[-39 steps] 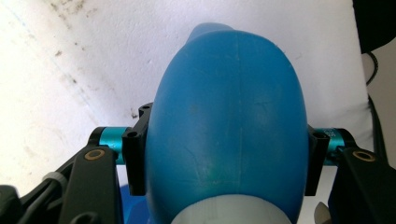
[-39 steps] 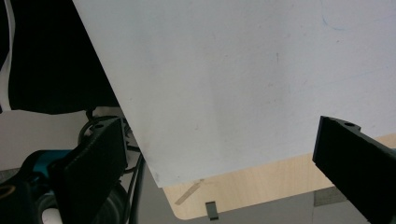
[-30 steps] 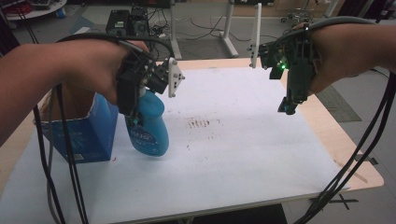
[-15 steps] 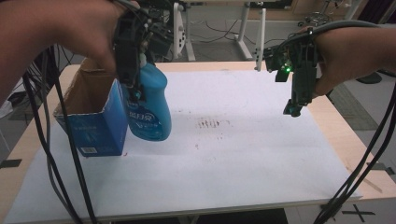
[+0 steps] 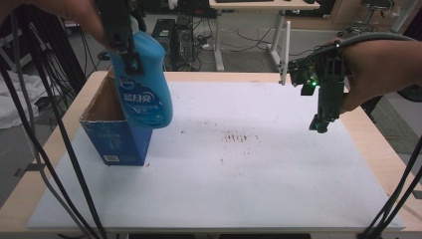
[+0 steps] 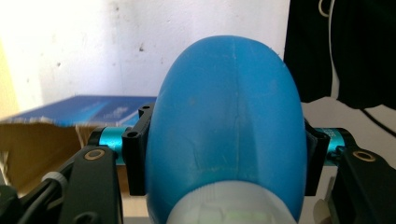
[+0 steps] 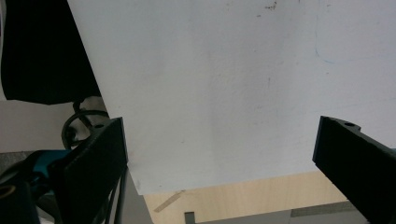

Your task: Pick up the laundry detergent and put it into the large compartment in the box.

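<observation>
A blue detergent bottle (image 5: 144, 84) hangs upright in the air, its base level with the top right corner of an open blue cardboard box (image 5: 117, 142) that stands on the white sheet (image 5: 249, 174). My left gripper (image 5: 122, 45) is shut on the bottle's upper part. In the left gripper view the jaws clamp both sides of the bottle (image 6: 224, 121), with the box (image 6: 56, 135) behind it on the left. My right gripper (image 5: 321, 122) hovers over the sheet's right side, pointing down. Its jaws stand open with nothing between them (image 7: 219, 154).
Dark smudges (image 5: 241, 137) mark the middle of the sheet. A white post (image 5: 284, 55) stands at the table's far edge. Black cables hang off the left side (image 5: 59, 149) and the right front corner (image 5: 398, 199). Desk legs and computer gear fill the floor behind.
My left hand has lifted the bottle from beside the box up to the level of its top. The right gripper has stayed in place.
</observation>
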